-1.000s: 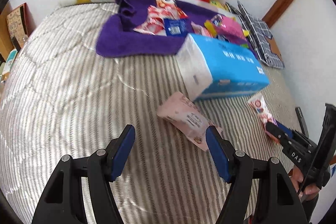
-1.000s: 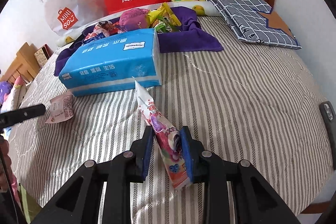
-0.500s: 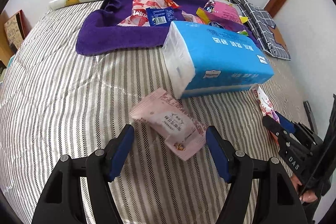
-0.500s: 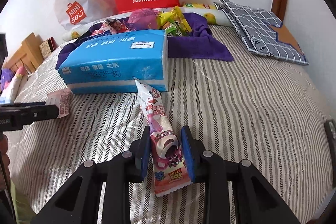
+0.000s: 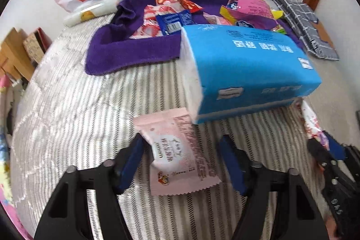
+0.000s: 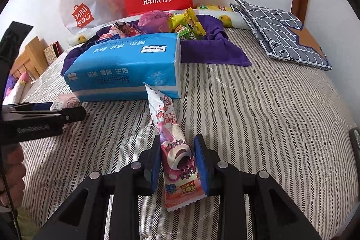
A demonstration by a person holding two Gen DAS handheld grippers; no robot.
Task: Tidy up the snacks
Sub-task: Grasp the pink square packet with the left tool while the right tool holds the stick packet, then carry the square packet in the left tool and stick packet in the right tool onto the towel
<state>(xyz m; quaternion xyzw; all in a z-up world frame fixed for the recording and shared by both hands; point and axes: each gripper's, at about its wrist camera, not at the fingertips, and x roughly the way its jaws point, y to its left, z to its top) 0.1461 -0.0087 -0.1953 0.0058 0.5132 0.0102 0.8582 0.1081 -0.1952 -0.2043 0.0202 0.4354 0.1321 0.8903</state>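
Left gripper [image 5: 180, 159] brought down over pink packet [image 5: 177, 156], previously ahead on striped bed [image 5: 67, 116]; jaws closing, packet between, not yet pinched. Right gripper [image 6: 177, 156] kept clamped on long cartoon packet [image 6: 173, 145]. Both pickups judged near.

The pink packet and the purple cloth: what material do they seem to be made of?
Pink packet: likely thin plastic film with a fairly matte print; its end seal is crimped and zigzag-cut. Purple cloth: looks like soft terry or fleece towel; fuzzy, no shine, thick folded edges.
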